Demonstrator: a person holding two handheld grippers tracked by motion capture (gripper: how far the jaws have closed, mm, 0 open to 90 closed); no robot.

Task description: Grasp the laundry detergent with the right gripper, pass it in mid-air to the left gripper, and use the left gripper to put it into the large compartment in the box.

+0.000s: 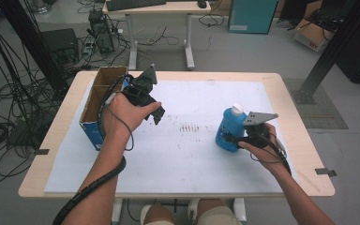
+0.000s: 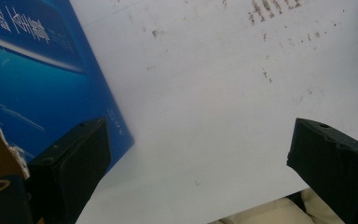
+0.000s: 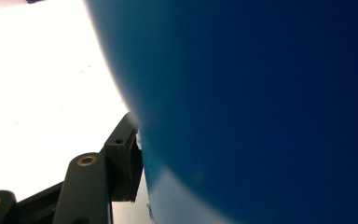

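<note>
Your box at the left, your bottle at the right, both on the sheet

The sheet (image 1: 183, 154) lies on the table (image 1: 293, 101). The box (image 1: 98, 101) stands at the sheet's left edge, toward the far side, open at the top. Your left gripper (image 1: 154, 112) hangs just right of the box, jaws wide apart over bare sheet. The bottle (image 1: 229, 126) stands upright on the right half, well apart from the box. Your right gripper (image 1: 232, 138) sits at the bottle's near right side, one jaw touching its wall. A second table (image 1: 159, 7) stands behind
</note>
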